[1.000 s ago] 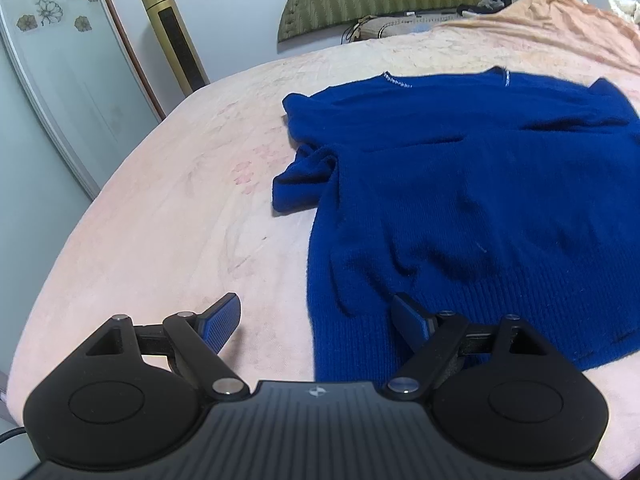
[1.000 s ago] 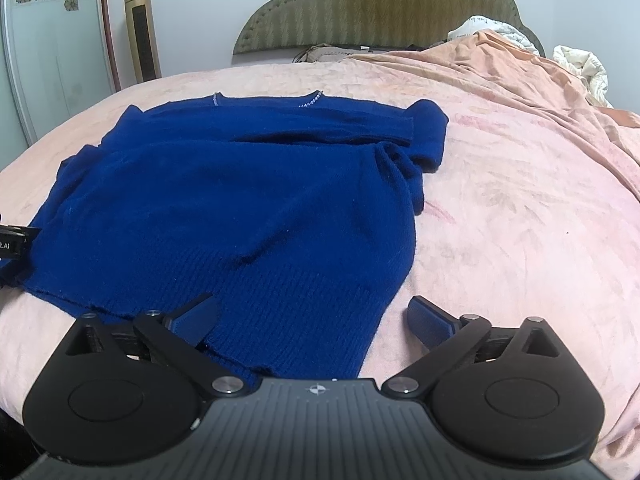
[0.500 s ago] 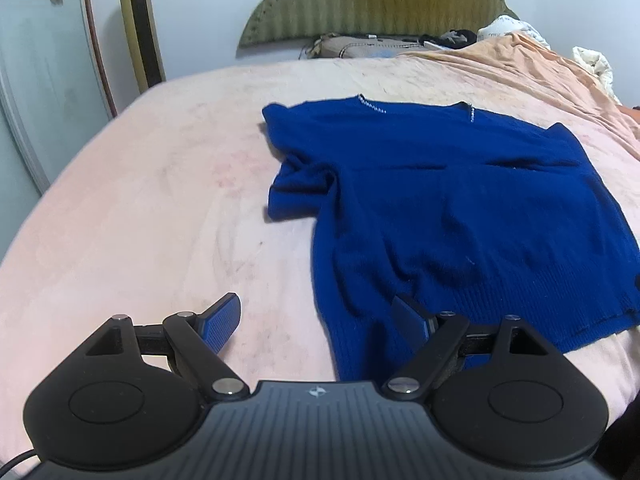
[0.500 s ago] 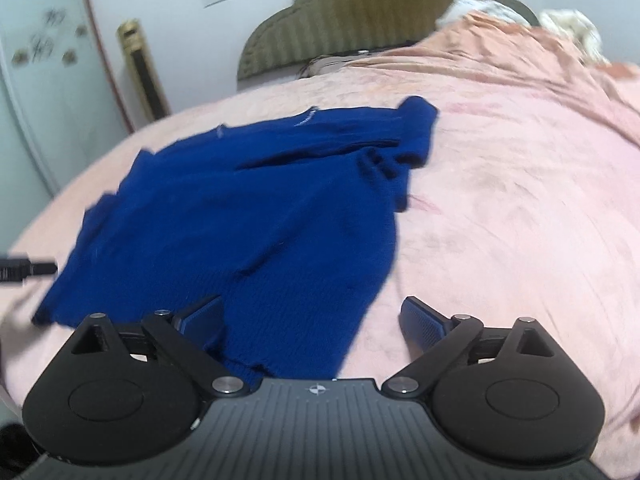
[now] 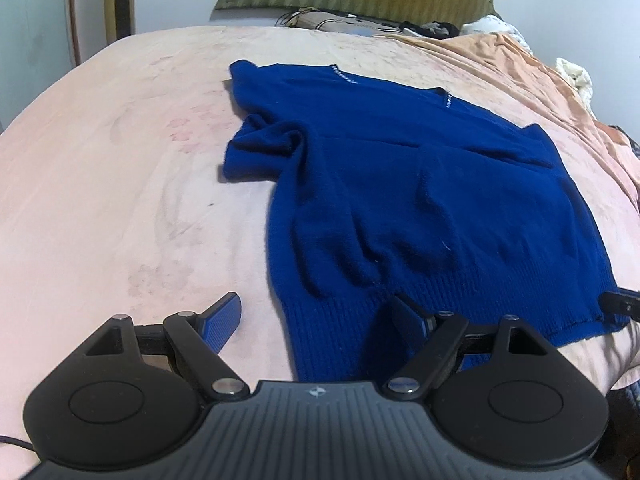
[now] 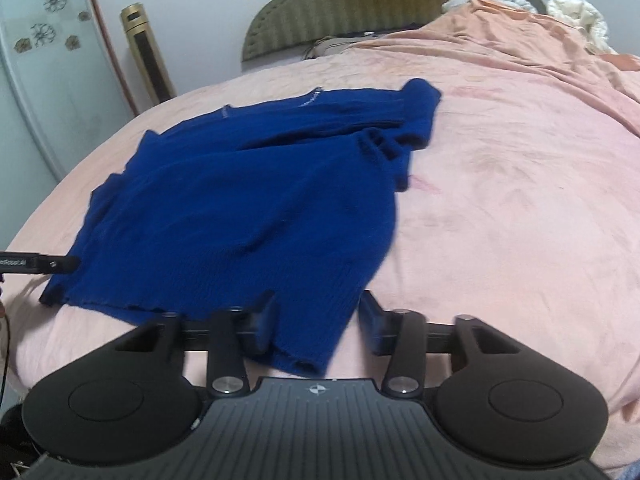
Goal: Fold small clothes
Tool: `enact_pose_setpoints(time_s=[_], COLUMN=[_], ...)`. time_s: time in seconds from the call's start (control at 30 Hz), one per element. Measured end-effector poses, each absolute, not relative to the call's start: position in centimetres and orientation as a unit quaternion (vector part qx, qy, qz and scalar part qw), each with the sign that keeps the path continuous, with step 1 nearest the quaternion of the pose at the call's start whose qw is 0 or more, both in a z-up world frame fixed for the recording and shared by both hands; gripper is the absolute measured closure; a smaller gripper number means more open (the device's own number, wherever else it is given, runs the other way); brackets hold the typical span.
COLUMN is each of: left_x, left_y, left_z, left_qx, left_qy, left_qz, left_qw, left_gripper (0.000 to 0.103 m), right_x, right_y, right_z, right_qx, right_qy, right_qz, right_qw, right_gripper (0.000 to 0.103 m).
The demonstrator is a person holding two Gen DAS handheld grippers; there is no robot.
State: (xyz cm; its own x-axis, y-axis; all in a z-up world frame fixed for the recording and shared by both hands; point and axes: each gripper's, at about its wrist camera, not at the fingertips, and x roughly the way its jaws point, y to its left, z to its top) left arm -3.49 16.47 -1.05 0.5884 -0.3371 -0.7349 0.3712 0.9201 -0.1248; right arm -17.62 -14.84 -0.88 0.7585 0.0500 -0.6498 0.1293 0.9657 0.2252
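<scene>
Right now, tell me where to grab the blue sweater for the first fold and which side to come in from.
Take the sweater by its ribbed bottom hem, one near corner per tool, coming in low from the foot of the bed. The hem lies flat and closest. The left tool and right tool already straddle those corners with jaws apart.

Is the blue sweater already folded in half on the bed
No, the blue sweater lies spread out on the pink bedspread, with only its sleeves tucked in near the shoulders.

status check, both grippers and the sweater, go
Left gripper open at hem's left corner. Right gripper open, straddling hem's right corner. Blue sweater flat on bed, sleeves tucked in. Nothing in the way.
</scene>
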Motion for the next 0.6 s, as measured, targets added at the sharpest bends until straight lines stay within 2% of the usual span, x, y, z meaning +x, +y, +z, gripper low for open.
enact_pose_setpoints(time_s=[0.07, 0.13, 0.17, 0.2, 0.23, 0.27, 0.3, 0.43, 0.6], left_x=[-3.8, -4.1, -4.2, -4.3, -4.4, -4.4, -4.2, -4.3, -6.1], left_y=[16.1, 15.7, 15.5, 15.4, 15.3, 15.3, 15.4, 16.3, 18.1], left_z=[-1.2, -1.2, -1.2, -1.1, -1.0, -0.9, -0.8, 0.0, 3.4], left_qx=[0.029, 0.036, 0.039, 0.039, 0.036, 0.031, 0.021, -0.011, -0.048], left_qy=[0.401, 0.395, 0.392, 0.39, 0.39, 0.392, 0.396, 0.395, 0.357], left_qz=[-0.202, -0.202, -0.205, -0.21, -0.214, -0.22, -0.223, -0.22, -0.253], left_qw=[0.893, 0.896, 0.896, 0.896, 0.895, 0.893, 0.891, 0.892, 0.898], left_gripper=[0.022, 0.028, 0.038, 0.055, 0.065, 0.082, 0.092, 0.094, 0.094], right_x=[-17.4, -17.1, -17.0, -16.8, -16.7, -16.7, -16.7, -17.2, -18.9], right_y=[-14.3, -13.9, -13.7, -13.5, -13.2, -13.0, -12.9, -13.4, -14.3], right_z=[-0.9, -1.0, -1.0, -1.0, -1.0, -1.0, -0.9, -0.1, 2.8], right_qx=[0.125, 0.128, 0.132, 0.134, 0.132, 0.13, 0.132, 0.149, 0.162], right_qy=[0.347, 0.347, 0.346, 0.346, 0.344, 0.342, 0.341, 0.323, 0.287], right_qz=[-0.017, -0.01, -0.008, -0.007, -0.007, -0.007, -0.007, -0.004, 0.02], right_qw=[0.929, 0.929, 0.929, 0.929, 0.93, 0.931, 0.931, 0.934, 0.944], right_gripper=[0.071, 0.085, 0.087, 0.088, 0.089, 0.089, 0.09, 0.091, 0.091])
